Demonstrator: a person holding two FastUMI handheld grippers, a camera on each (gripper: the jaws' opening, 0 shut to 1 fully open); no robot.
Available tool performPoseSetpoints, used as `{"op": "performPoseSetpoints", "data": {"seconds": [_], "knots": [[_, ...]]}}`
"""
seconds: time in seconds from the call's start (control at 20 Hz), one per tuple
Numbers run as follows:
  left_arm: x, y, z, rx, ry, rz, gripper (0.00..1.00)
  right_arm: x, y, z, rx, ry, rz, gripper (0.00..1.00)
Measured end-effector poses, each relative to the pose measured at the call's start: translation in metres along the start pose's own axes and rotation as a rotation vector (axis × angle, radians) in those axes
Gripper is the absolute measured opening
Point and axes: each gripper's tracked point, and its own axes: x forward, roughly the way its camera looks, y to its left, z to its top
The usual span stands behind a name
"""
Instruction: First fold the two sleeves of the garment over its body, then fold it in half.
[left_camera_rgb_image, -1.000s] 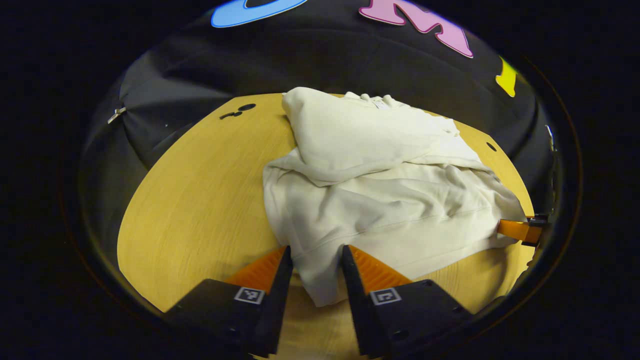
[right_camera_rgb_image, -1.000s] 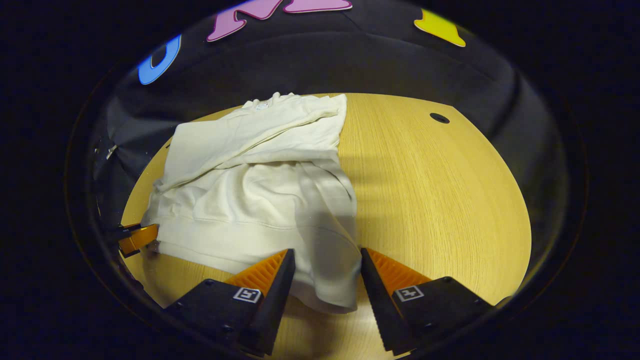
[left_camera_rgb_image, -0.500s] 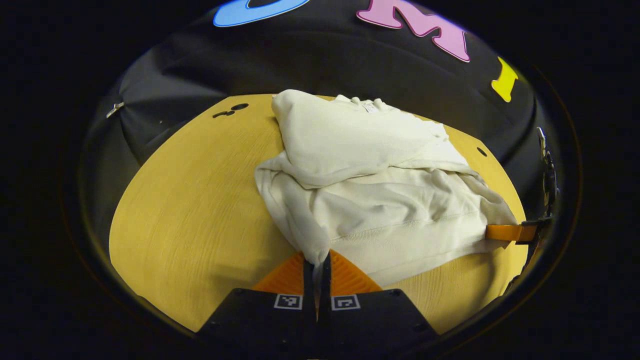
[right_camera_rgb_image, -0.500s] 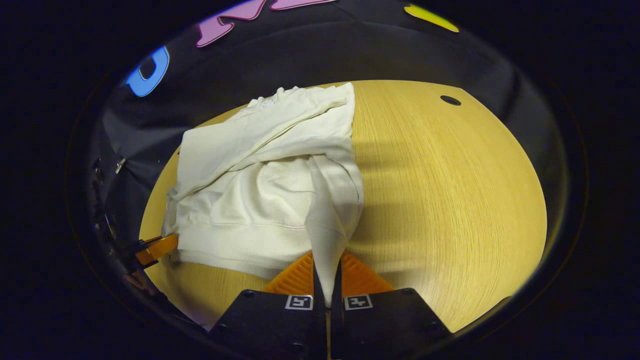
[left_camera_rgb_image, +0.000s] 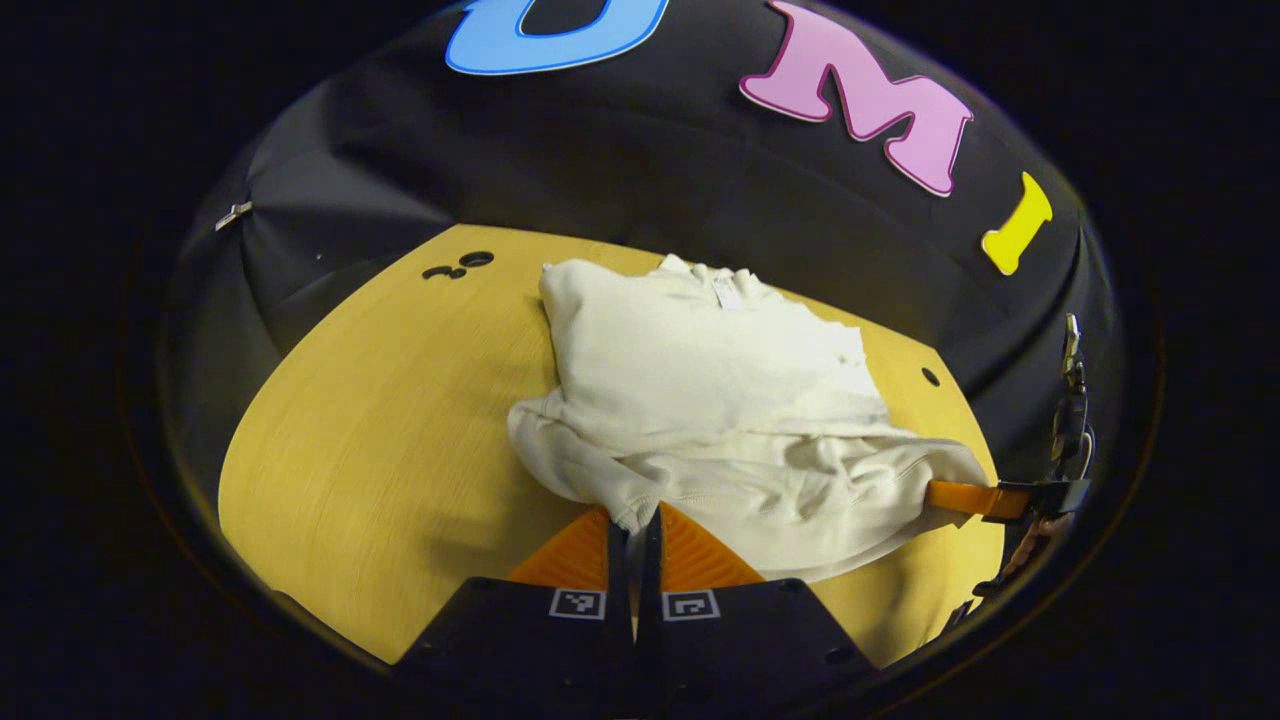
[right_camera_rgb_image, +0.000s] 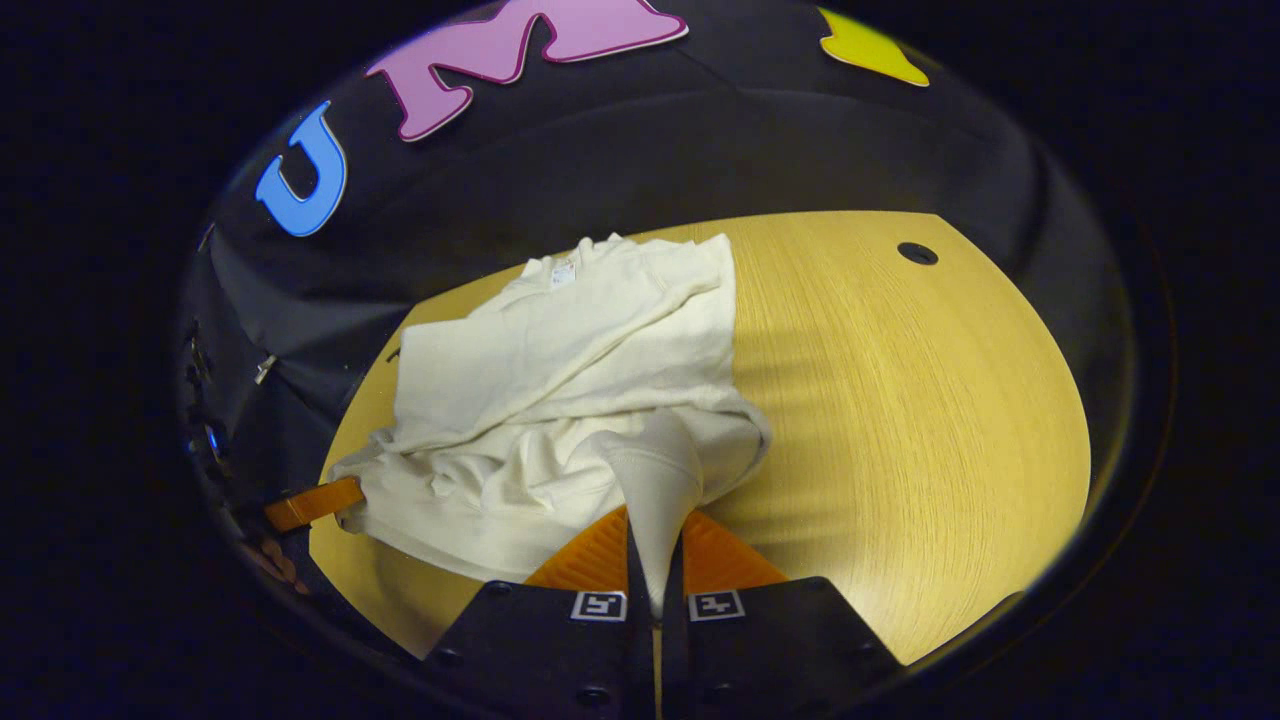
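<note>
- Left gripper view: the left gripper is clenching a near corner of the cream, soft cotton garment, which is lying bunched on the round, pale wooden table. The right gripper is reaching the hem farther off.
- Right gripper view: the right gripper is pinching the hem's other corner, lifting it into a peak, sleeves lying folded across the body.

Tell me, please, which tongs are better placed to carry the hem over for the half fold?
Neither alone: left tongs and right tongs each pinch a near corner of the garment, so both should likely go together.
</note>
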Motion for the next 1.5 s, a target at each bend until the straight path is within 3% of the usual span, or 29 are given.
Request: {"op": "performPoseSetpoints", "data": {"seconds": [0.4, 0.55, 0.6, 0.65, 0.9, 1.1, 1.3, 1.35, 1.4, 1.45, 1.5], "knots": [[0.024, -0.012, 0.125, 0.001, -0.151, -0.049, 0.06, 0.034, 0.023, 0.136, -0.019, -0.180, 0.042, 0.07], [0.047, -0.017, 0.167, -0.027, -0.195, -0.059, 0.06, 0.055, 0.031, 0.180, -0.049, -0.242, 0.043, 0.07], [0.058, -0.016, 0.180, -0.036, -0.212, -0.062, 0.11, 0.063, 0.033, 0.194, -0.043, -0.256, 0.048, 0.07], [0.066, -0.016, 0.191, -0.039, -0.227, -0.063, 0.06, 0.071, 0.035, 0.206, -0.042, -0.269, 0.051, 0.07], [0.118, -0.007, 0.251, -0.095, -0.270, -0.099, 0.06, 0.112, 0.027, 0.258, -0.029, -0.340, 0.017, 0.07], [0.176, 0.010, 0.269, -0.117, -0.267, -0.117, 0.06, 0.154, 0.017, 0.278, -0.018, -0.361, -0.024, 0.07], [0.230, 0.019, 0.266, -0.090, -0.273, -0.080, 0.08, 0.200, 0.007, 0.272, -0.021, -0.354, -0.070, 0.07], [0.236, 0.024, 0.263, -0.064, -0.265, -0.054, 0.11, 0.209, 0.003, 0.266, -0.025, -0.346, -0.086, 0.10], [0.246, 0.029, 0.259, -0.033, -0.256, -0.033, 0.20, 0.216, 0.000, 0.264, -0.028, -0.339, -0.096, 0.17], [0.249, 0.030, 0.256, -0.005, -0.248, -0.013, 0.12, 0.218, -0.002, 0.260, -0.029, -0.332, -0.094, 0.23], [0.252, 0.026, 0.252, 0.010, -0.238, -0.004, 0.24, 0.216, 0.000, 0.258, -0.021, -0.328, -0.080, 0.30]]}}
